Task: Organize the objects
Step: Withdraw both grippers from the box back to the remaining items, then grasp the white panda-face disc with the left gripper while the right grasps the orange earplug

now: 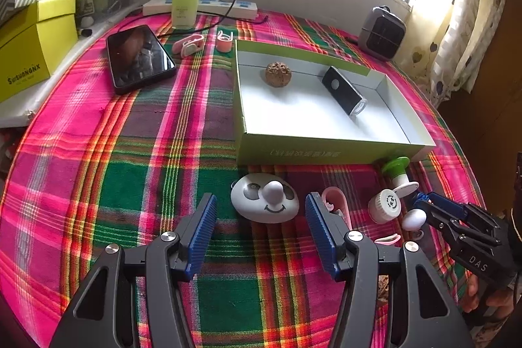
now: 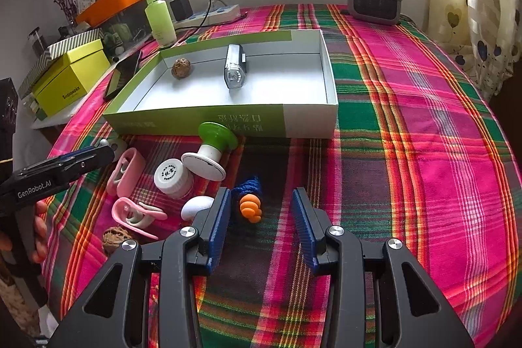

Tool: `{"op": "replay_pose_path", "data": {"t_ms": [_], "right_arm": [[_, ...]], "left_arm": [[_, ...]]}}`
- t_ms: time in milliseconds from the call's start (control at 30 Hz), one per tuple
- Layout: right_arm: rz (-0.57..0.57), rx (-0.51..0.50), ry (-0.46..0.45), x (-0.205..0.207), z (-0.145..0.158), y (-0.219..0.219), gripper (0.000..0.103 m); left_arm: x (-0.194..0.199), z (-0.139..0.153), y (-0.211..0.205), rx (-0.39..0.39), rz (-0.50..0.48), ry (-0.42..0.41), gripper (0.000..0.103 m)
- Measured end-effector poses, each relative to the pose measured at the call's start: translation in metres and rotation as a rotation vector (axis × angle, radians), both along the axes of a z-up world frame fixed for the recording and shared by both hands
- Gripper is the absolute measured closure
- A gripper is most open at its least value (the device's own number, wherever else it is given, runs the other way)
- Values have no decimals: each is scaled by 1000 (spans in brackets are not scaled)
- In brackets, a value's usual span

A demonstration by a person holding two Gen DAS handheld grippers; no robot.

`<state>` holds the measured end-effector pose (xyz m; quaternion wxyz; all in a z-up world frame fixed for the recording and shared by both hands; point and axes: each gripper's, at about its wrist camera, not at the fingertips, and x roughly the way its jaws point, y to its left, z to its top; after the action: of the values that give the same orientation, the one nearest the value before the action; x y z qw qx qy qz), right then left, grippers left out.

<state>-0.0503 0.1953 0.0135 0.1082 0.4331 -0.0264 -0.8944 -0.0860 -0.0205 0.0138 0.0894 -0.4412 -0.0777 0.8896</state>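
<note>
Plaid cloth covers the table, and a shallow tray sits at centre right of the left wrist view, likely the collecting place, since a walnut and a black torch already lie inside it. Loose pieces wait in a cluster just in front of its near wall: a white face toy, a pink clip, a jar, a green-topped stamp, a white egg and a second walnut.

Left gripper hangs with jaws apart and empty, the face toy just beyond its tips, probably lined up to take it.

Right gripper is likewise spread and empty, tilted down over an orange charm on a blue cord, which lies between its fingers near the left one but unpinched. I judge that to be its target.
</note>
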Motion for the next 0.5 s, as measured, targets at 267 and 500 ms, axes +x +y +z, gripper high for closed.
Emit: {"op": "replay_pose_path", "data": {"t_ms": [267, 500], "right_arm": [[2, 58, 12, 1, -1, -5, 63], [6, 74, 15, 2, -1, -7, 63]], "left_arm": [[-5, -3, 1, -14, 7, -6, 47], [-8, -3, 1, -15, 13, 0, 47]]}}
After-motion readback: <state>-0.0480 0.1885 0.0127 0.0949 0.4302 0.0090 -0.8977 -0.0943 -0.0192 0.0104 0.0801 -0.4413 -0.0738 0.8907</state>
